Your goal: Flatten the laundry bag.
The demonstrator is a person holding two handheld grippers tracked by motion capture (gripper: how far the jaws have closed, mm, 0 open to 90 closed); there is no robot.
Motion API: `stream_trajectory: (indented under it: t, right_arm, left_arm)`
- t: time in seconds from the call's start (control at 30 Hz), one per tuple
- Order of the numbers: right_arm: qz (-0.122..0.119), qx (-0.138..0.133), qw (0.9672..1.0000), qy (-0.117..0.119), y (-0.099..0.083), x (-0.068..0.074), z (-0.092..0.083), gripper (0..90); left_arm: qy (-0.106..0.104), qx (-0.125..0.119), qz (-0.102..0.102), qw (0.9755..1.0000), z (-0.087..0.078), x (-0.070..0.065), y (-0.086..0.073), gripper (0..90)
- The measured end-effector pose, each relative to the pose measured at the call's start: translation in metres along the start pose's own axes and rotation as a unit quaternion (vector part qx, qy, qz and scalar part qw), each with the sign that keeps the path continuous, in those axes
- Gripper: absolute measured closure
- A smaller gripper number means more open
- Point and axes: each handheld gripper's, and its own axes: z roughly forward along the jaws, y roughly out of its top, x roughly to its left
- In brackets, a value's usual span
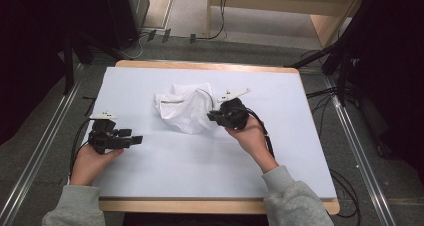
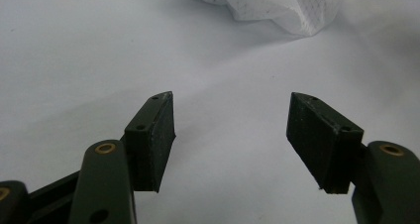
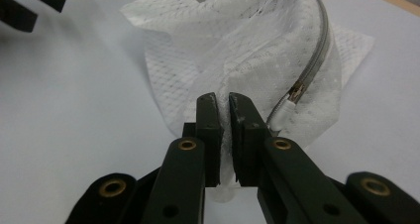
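Item: white mesh zip bag (image 1: 184, 107), crumpled, lying slightly behind the middle of the desk (image 1: 150, 171), which is covered in a pale sheet. A grey zipper (image 3: 317, 60) is seen curving over the upper fold, its slider (image 3: 297, 91) lying just beside the grip point. Right hand-held gripper (image 3: 224, 135): jaws closed almost fully, a thin fold of the mesh pinched between the pads at the bag's near edge; the hold is judged to be taken there so that the fabric can be lifted or pulled taut beside the zipper. Left hand-held gripper (image 2: 232, 135): jaws spread wide, nothing held between them, resting low over bare desk well apart from the bag, whose edge is visible beyond the jaws; it appears to be kept ready for a second hold. Whether the zipper is done up along its whole length cannot be told, since part is hidden in the folds.
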Motion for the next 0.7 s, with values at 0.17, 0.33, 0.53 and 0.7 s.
stream_trajectory:
  t: [0.17, 0.33, 0.53, 0.7]
  right_arm:
    - [-0.013, 0.007, 0.9999, 0.009, -0.012, 0.014, -0.006, 85.4]
    - [-0.022, 0.014, 0.9995, 0.018, -0.019, 0.024, -0.006, 85.4]
    - [-0.041, 0.030, 0.9982, 0.031, -0.031, 0.043, -0.006, 85.4]
    - [-0.042, 0.041, 0.9974, 0.042, -0.038, 0.053, -0.005, 85.4]
  left_arm:
    - [-0.003, 0.000, 0.003, 1.0000, 0.001, -0.001, 0.003, 36.9]
    - [-0.005, -0.001, 0.004, 1.0000, 0.002, -0.002, 0.005, 37.3]
    - [-0.008, -0.004, 0.006, 0.9999, 0.005, -0.002, 0.009, 37.4]
    - [-0.009, -0.002, 0.014, 0.9999, 0.008, -0.003, 0.012, 37.4]
